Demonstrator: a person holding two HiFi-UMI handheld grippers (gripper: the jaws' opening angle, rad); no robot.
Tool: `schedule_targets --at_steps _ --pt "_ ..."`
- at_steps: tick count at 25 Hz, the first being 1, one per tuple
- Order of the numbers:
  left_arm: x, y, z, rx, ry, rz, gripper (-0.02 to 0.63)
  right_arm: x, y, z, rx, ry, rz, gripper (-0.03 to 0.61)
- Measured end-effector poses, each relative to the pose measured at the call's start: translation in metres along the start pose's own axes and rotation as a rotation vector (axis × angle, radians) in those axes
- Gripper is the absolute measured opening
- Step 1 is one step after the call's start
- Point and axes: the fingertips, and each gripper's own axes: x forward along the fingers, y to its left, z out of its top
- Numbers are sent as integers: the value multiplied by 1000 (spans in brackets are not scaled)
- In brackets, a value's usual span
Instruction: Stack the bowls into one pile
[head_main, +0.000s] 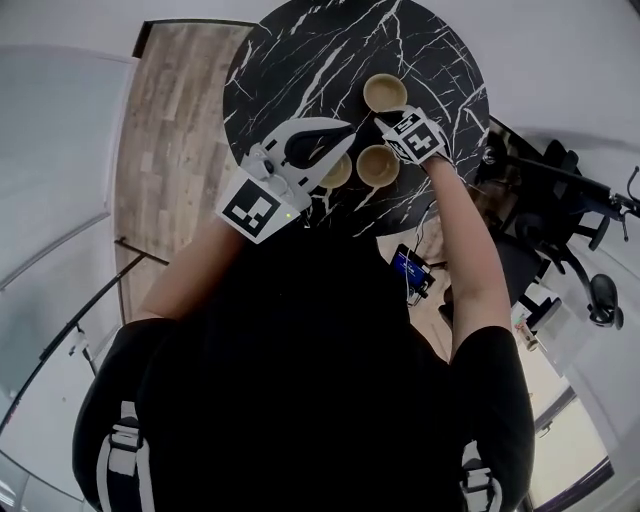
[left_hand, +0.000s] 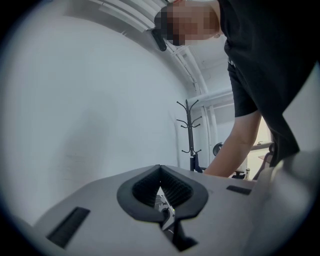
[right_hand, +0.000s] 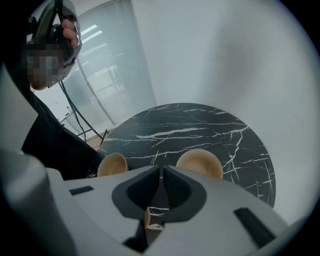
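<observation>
Three tan bowls stand apart on the round black marble table (head_main: 300, 60). The far bowl (head_main: 385, 92) lies just beyond my right gripper (head_main: 383, 118), which points steeply down over the table with its jaws shut and nothing between them. A second bowl (head_main: 378, 166) sits just nearer than that gripper. The third bowl (head_main: 337, 173) is partly hidden under my left gripper (head_main: 349, 132). In the right gripper view two bowls (right_hand: 112, 164) (right_hand: 200, 162) flank the right gripper (right_hand: 160, 169). The left gripper (left_hand: 160, 169) points nearly level at a white wall, jaws shut and empty.
Wooden floor (head_main: 170, 130) shows left of the table. An office chair (head_main: 560, 210) and cables stand at the right. A coat rack (left_hand: 189, 135) stands beyond the left gripper, with the person's forearm (left_hand: 237, 150) beside it. A glass partition (right_hand: 105, 75) rises behind the table.
</observation>
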Motion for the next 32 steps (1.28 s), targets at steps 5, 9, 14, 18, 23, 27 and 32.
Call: schedule_targets --at_steps 5,9,14,18,23,27,32 --pt "-2 7 -6 4 5 14 3 28 -14 -17 -55 124 12 58" --pt "-8 12 -11 -27 19 36 3 40 -28 -23 -87 212 -14 80" --pt "-18 18 -15 -2 36 56 3 60 -35 -35 -109 284 -14 89" --pt "-29 22 -19 -11 47 77 3 78 -38 -37 -136 292 -27 87" --pt "-40 28 -25 -24 64 100 3 84 -44 -40 -142 323 -67 43" --pt "-42 28 -24 -16 63 96 3 81 -42 -37 -175 322 -92 32" --pt "-38 24 -17 -13 42 73 3 63 -40 -30 -224 300 -145 12"
